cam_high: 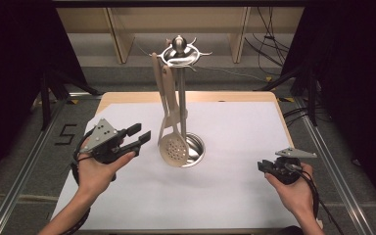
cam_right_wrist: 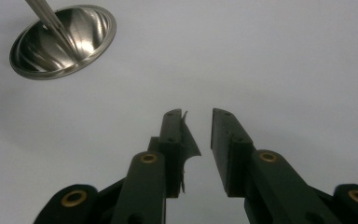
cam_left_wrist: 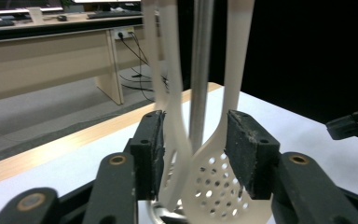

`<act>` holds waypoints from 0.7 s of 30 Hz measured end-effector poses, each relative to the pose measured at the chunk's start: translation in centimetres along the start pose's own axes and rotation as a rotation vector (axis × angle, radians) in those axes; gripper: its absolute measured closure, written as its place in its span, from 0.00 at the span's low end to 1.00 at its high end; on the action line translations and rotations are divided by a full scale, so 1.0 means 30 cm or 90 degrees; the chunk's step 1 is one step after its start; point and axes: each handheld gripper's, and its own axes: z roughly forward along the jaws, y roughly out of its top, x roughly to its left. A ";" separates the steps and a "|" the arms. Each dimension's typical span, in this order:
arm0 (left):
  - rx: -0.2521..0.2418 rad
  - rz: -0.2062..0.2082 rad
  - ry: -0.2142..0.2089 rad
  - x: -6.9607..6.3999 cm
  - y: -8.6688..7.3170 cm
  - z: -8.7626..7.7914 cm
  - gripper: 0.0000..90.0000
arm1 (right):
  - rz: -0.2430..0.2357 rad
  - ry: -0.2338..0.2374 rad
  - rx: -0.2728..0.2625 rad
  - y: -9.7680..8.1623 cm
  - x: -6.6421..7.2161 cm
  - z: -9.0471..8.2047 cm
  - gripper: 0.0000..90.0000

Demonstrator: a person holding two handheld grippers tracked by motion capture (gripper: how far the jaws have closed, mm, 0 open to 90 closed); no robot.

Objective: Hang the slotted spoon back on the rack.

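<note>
Broadly, we see a wide white sheet-covered table [cam_high: 225, 196] with a pale wooden edge at the far side, and most of its near half lies bare, so both hands have open room there. At its middle stands a polished steel utensil stand [cam_high: 181, 98]: a thin upright pole rising from a round dished base [cam_right_wrist: 63, 42], topped with a ring of hooks. From the hooks hang two cream plastic utensils, a round perforated skimmer [cam_high: 173, 147] and a second long-handled tool [cam_high: 157, 83] just behind it, whose head we cannot make out. Both dangle close against the pole, so the pole and the second tool crowd the skimmer on its far side.

Our left gripper [cam_high: 140, 136] sits just left of the skimmer, jaws spread wide; in the left gripper view the skimmer's neck [cam_left_wrist: 230, 93], the pole and the other handle stand between the pads, and the pads seem not to press on any of them, though the blur leaves some doubt. Our right gripper [cam_high: 263, 166] rests low near the table's right edge, well apart from the stand, jaws partly apart and holding nothing.
</note>
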 end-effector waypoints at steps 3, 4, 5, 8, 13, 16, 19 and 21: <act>0.000 -0.003 0.014 0.023 -0.015 -0.027 0.57 | -0.011 -0.006 -0.002 0.000 -0.002 0.000 0.82; -0.001 -0.005 0.018 0.030 -0.022 -0.035 0.57 | -0.010 -0.006 -0.002 0.000 -0.002 0.001 0.82; 0.001 -0.005 0.024 0.038 -0.028 -0.043 0.56 | -0.009 -0.006 -0.002 0.000 -0.002 0.001 0.82; -0.001 -0.013 0.041 0.060 -0.048 -0.067 0.55 | -0.029 -0.009 -0.011 -0.002 -0.008 0.004 0.82; 0.003 -0.021 0.063 0.088 -0.080 -0.099 0.53 | -0.004 0.002 -0.014 -0.002 0.001 0.009 0.81; 0.003 -0.021 0.072 0.100 -0.104 -0.119 0.53 | -0.004 0.004 -0.007 -0.002 0.003 0.008 0.81; 0.010 -0.029 0.081 0.110 -0.143 -0.136 0.53 | -0.006 -0.002 0.002 -0.002 0.003 0.004 0.81; 0.018 -0.033 0.089 0.117 -0.175 -0.150 0.53 | -0.007 -0.004 0.000 -0.002 0.002 0.005 0.80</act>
